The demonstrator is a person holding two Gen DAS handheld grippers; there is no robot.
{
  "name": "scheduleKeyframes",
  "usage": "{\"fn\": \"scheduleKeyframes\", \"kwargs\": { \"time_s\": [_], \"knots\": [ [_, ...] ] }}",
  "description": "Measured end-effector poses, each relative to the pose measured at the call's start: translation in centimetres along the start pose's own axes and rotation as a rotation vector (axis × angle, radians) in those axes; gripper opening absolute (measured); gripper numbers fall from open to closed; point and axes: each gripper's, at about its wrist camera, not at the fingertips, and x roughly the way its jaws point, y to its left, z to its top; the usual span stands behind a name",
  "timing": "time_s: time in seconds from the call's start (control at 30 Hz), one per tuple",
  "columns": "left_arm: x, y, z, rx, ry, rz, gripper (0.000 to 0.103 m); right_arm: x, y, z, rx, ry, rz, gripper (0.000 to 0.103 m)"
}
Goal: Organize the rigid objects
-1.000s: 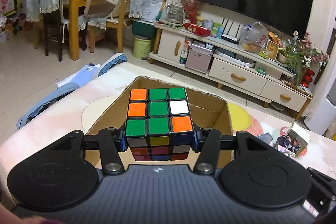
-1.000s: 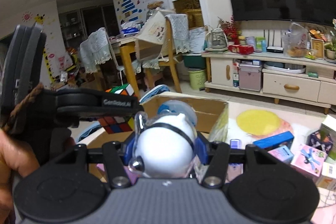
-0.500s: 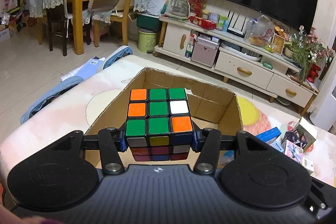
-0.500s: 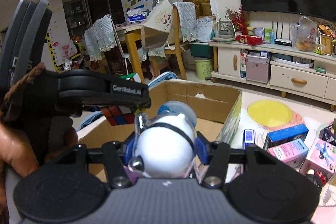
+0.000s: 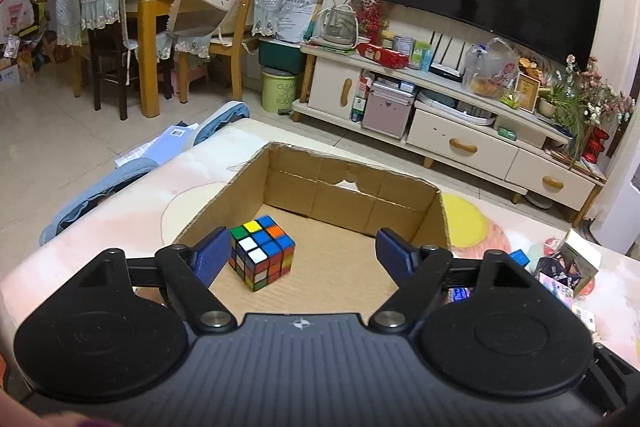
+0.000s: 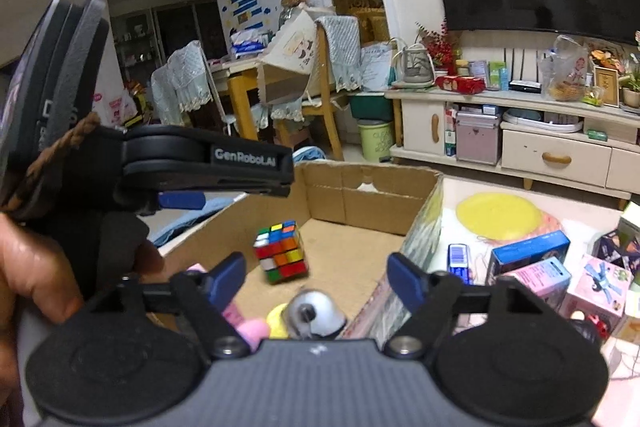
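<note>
A scrambled Rubik's cube [image 5: 262, 251] lies tilted on the floor of the open cardboard box [image 5: 348, 187]. My left gripper [image 5: 302, 257] hangs above it with its jaws opening wide, and the blue pads [image 5: 210, 255] touch nothing. In the right wrist view the same cube [image 6: 282, 251] rests in the box [image 6: 360, 203]. A rounded white and silver toy [image 6: 316, 311] sits lower in the box, beside pink and yellow pieces [image 6: 256, 327]. Above the toy, my right gripper [image 6: 316, 277] has its jaws opening, with nothing pressed between them.
The left gripper's body [image 6: 208, 163] and a hand [image 6: 32, 267] fill the left of the right wrist view. Right of the box lie a blue box [image 6: 528, 251], pink boxes [image 6: 536, 279] and a yellow disc [image 6: 500, 215]. A TV cabinet [image 5: 460, 143] stands behind.
Both grippers have opened. The cube left the left jaws and now lies on the box floor. The white toy dropped from the right jaws into the box.
</note>
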Motion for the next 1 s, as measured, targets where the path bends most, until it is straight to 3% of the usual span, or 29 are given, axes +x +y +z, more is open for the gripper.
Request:
{"fn": "scheduleKeyframes", "kwargs": {
  "time_s": [0.47, 0.6, 0.87, 1.0],
  "knots": [
    [0.5, -0.8, -0.5, 0.072, 0.011, -0.063, 0.103, -2.4, -2.5, -1.5, 0.057, -0.014, -0.073, 0.089],
    [0.5, -0.8, -0.7, 0.095, -0.010, -0.108, 0.103, -3.1, -3.3, -1.9, 0.074, -0.017, -0.086, 0.091],
    [1.3, -0.8, -2.0, 0.039, -0.019, -0.220, 0.103, -4.6, -5.5, -3.3, 0.070, -0.015, -0.170, 0.095],
    [1.3, -1.6, -2.5, 0.100, -0.067, -0.193, 0.103, -5.3, -6.7, -4.0, 0.089, -0.008, -0.206, 0.096]
  ]
}}
